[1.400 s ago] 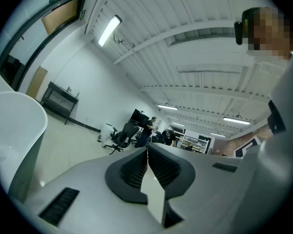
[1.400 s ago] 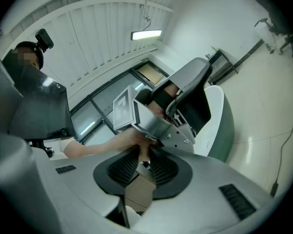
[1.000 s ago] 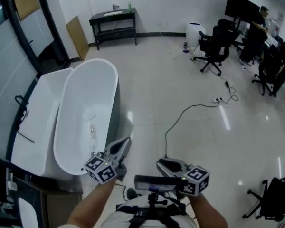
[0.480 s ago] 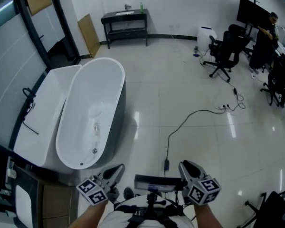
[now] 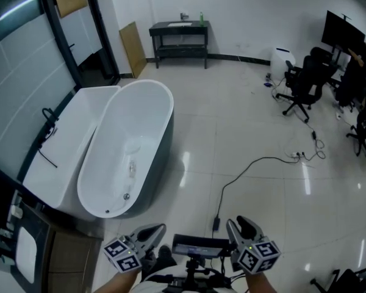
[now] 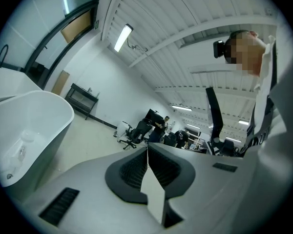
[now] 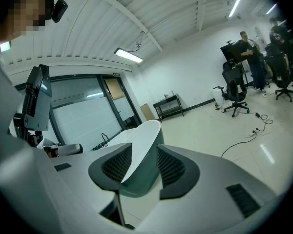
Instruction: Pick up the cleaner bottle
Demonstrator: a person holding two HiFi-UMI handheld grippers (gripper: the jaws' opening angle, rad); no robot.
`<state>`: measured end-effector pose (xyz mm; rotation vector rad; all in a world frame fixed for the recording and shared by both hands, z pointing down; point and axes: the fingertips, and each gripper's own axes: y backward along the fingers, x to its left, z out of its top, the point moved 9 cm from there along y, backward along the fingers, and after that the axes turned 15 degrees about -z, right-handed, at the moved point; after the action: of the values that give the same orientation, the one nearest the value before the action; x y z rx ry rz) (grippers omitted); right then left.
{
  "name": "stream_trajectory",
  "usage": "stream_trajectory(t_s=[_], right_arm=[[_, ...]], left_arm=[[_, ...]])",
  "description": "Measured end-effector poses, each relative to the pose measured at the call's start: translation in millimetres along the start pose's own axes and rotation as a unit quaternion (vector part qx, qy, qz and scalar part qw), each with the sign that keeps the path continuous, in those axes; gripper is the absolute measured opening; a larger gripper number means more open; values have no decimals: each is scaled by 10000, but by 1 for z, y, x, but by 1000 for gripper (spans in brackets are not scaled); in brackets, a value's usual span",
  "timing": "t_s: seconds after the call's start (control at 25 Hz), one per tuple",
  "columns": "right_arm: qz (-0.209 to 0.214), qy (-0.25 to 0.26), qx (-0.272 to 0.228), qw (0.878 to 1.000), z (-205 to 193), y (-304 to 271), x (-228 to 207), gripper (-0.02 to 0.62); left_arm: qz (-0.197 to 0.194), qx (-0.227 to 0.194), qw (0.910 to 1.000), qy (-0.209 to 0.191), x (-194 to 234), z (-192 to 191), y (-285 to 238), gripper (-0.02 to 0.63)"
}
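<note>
Right now your right gripper (image 5: 239, 223) has just been opening its jaws; they stand partly apart with nothing between them. Your left gripper (image 5: 157, 228) has its jaws together, empty. The bathtub (image 5: 160, 140) stands ahead, to their left. A small clear thing (image 5: 132, 167) lies in it; whether that is the cleaner bottle I cannot tell.

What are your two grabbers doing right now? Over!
Left gripper jaws shut, empty. Right gripper jaws just been opening, nothing between. Cleaner bottle not spotted. Bathtub ahead-left, cable across floor.
</note>
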<state>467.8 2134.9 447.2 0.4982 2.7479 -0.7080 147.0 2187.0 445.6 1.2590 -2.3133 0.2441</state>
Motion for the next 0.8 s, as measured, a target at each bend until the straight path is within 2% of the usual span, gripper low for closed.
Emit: stream_trajectory(t_s=[0.28, 0.44, 0.72, 0.8], right_arm=[[75, 353, 11, 9994, 15, -32, 21, 181], [-109, 436, -76, 9990, 26, -61, 37, 187], [-563, 600, -163, 9965, 57, -114, 72, 193], [-670, 586, -219, 9958, 65, -130, 81, 193]], left_arm=[[42, -143, 9999, 39, 30, 20, 0, 0], [-121, -128, 9998, 71, 67, 36, 1, 0], [-288, -21, 9996, 28, 138, 85, 4, 1], [-345, -5, 9994, 51, 158, 98, 6, 18]])
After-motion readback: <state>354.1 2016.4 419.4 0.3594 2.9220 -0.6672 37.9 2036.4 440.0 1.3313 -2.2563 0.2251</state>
